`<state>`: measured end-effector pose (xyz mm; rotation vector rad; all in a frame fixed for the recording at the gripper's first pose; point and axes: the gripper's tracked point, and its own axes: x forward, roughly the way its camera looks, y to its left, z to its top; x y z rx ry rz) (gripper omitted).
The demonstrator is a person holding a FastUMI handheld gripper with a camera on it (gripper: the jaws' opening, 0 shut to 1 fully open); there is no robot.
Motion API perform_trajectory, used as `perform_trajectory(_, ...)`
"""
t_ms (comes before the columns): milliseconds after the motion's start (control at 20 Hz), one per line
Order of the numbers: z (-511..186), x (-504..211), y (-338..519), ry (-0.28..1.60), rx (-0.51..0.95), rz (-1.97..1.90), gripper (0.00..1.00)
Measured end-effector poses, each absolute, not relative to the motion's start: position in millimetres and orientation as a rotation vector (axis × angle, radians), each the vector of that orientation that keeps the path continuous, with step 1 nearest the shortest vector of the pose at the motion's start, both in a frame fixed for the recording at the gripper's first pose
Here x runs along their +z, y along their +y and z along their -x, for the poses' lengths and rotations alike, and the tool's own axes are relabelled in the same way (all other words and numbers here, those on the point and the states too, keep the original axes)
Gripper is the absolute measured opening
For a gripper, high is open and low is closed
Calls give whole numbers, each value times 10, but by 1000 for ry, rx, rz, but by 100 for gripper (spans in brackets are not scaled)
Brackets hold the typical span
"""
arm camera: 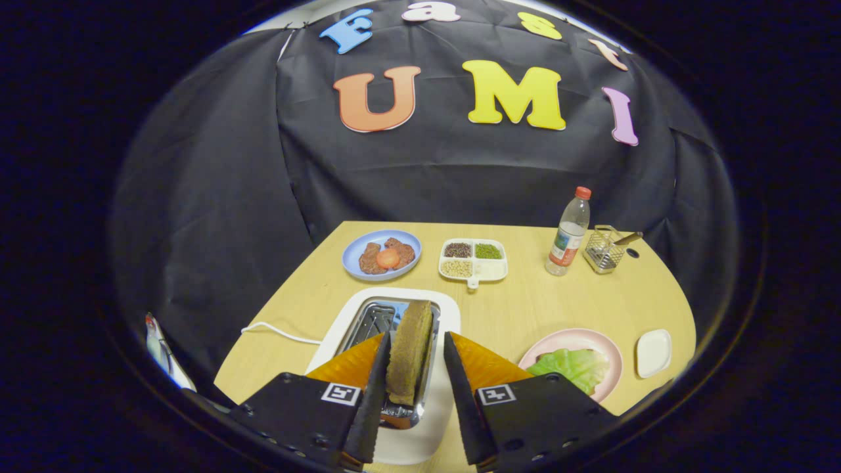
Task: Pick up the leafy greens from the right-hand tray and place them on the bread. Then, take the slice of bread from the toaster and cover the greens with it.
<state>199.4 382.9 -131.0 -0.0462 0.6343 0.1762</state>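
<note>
the tongs (415, 355) hang over the white toaster (435, 309), their two fingers spread apart with a clear gap between them. the slice of bread (410, 351) stands upright in the toaster's slot, in that gap; the left finger (376, 381) lies right against the slice's edge, while the right finger (460, 387) stands a little apart from it, so the tongs have no grip on the bread. a white cord (279, 332) runs from the toaster across the wooden surface (525, 309).

just to the right of the fingers sits a pink plate (601, 341) with the leafy greens (571, 368) lying on it; whether bread lies under the greens cannot be told. a small white dish (654, 353) sits beside that plate. beyond the toaster are a blue plate (355, 253) carrying brown pieces and a tomato slice (388, 258), a white divided tray (474, 259) of beans and grains, a clear bottle (569, 233) with a red cap, and a wire basket (604, 249).
</note>
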Motion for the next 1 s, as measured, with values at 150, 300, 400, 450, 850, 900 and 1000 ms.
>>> perform_trajectory(150, -2013, -1343, 3823, 644, 155, 54, 36)
perform_trajectory(300, -1936, -1322, 3859, 659, 165, 39, 13)
perform_trajectory(400, -1910, -1268, 3865, 659, 175, 41, 13)
perform_trajectory(450, -1899, -1224, 3860, 652, 177, 40, 13)
perform_trajectory(850, -1753, -525, 3666, 549, 199, -11, 13)
perform_trajectory(900, -1735, -422, 3624, 531, 200, -12, 13)
perform_trajectory(1000, -1699, -236, 3534, 498, 198, -17, 12)
